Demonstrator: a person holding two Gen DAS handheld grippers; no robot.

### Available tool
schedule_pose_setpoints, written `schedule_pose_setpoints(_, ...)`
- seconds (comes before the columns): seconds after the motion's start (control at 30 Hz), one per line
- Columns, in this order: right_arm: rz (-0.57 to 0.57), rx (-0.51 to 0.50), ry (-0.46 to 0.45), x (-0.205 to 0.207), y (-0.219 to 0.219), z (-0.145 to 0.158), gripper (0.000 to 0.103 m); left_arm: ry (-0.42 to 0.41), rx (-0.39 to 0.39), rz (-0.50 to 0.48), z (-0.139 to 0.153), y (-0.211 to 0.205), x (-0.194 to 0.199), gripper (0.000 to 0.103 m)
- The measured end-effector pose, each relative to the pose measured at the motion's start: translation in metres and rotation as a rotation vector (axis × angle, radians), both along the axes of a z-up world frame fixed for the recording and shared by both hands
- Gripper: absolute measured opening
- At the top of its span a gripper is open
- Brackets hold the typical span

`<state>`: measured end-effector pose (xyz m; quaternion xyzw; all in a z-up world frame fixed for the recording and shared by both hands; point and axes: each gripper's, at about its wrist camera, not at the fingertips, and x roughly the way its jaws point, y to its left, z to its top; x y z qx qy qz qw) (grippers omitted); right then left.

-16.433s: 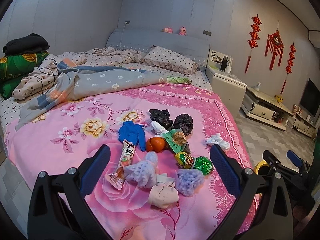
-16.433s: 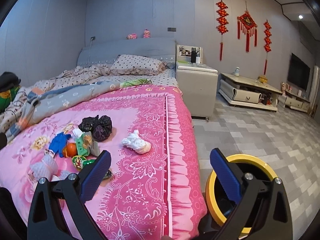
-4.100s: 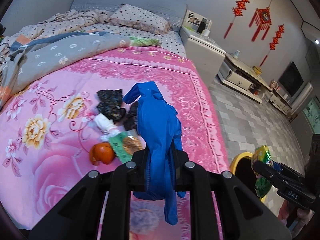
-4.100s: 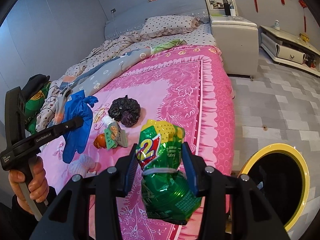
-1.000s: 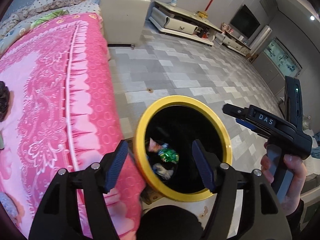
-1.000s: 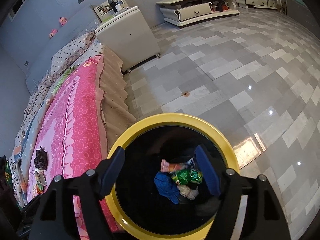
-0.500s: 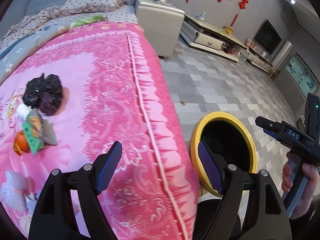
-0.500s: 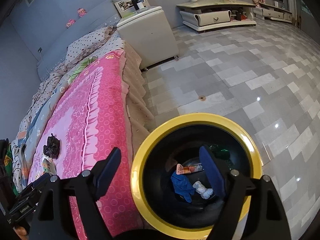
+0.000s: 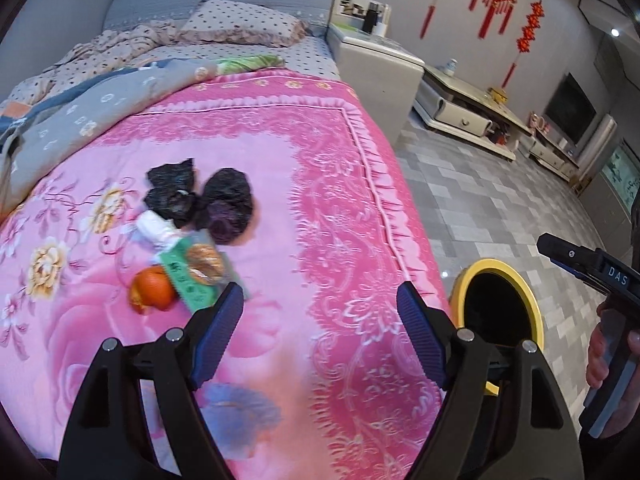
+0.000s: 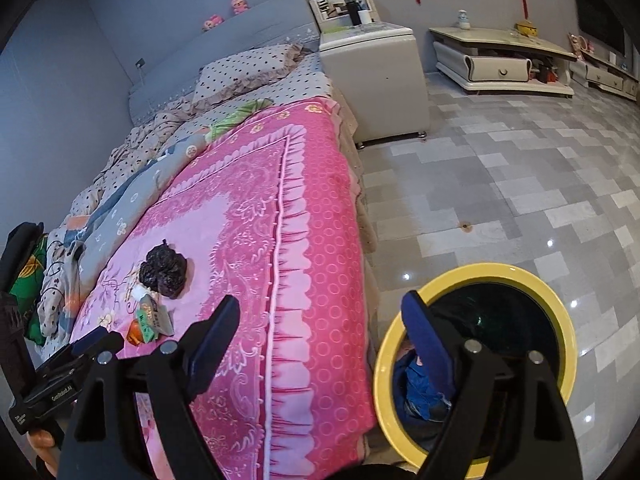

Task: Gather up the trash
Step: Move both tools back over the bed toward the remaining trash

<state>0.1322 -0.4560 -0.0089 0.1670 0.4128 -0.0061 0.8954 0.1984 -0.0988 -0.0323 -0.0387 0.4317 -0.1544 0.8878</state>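
Observation:
On the pink floral bedspread point(image 9: 320, 184) lies trash: two black bags point(image 9: 200, 200), a white crumpled piece point(image 9: 154, 228), a green snack packet point(image 9: 196, 268), an orange fruit point(image 9: 152, 290) and a blurred purple foam net point(image 9: 240, 404). My left gripper point(image 9: 318, 296) hangs open above the bedspread, right of the packet, with nothing in it. The jaws of my right gripper point(image 10: 320, 302) are opening, empty, over the bed's edge beside the yellow-rimmed bin point(image 10: 480, 270). A blue glove point(image 10: 416, 380) lies inside the bin. The black bags point(image 10: 164, 270) show far left.
The bin point(image 9: 492, 264) stands on grey tiled floor point(image 10: 520, 180) by the bed's right side. A white bedside cabinet point(image 10: 376, 72) and a low TV stand point(image 10: 500, 60) stand beyond. A grey quilt point(image 9: 100, 108) and pillow point(image 9: 240, 24) cover the bed's head.
Both views have swung away from the bin's mouth toward the bed. The bin has slid to the lower right. Both grippers' jaws stand wider than a second ago.

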Motion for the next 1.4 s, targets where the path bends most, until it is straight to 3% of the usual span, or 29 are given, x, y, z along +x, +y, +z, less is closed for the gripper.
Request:
schedule_pose_setpoints(0.27, 0.138, -0.026, -0.014, 0.026, 0.072, 0.01, 0.079, -0.024, 0.039, 0.088, 0.006, 0.061, -0.007, 0.075)
schedule_pose_setpoints(0.57, 0.289, -0.009, 0.022, 0.057, 0.144, 0.001, 0.079, -0.017, 0.046, 0.149, 0.002, 0.11, -0.016, 0.075)
schedule_pose_setpoints(0.9, 0.399, -0.015, 0.078, 0.084, 0.207, -0.017, 0.079, 0.018, 0.083, 0.166, -0.02, 0.135, -0.021, 0.075)
schedule_pose_setpoints(1.4, 0.471, -0.05, 0.181, 0.118, 0.261, -0.068, 0.079, 0.105, 0.064, 0.169, -0.067, 0.15, -0.012, 0.075)
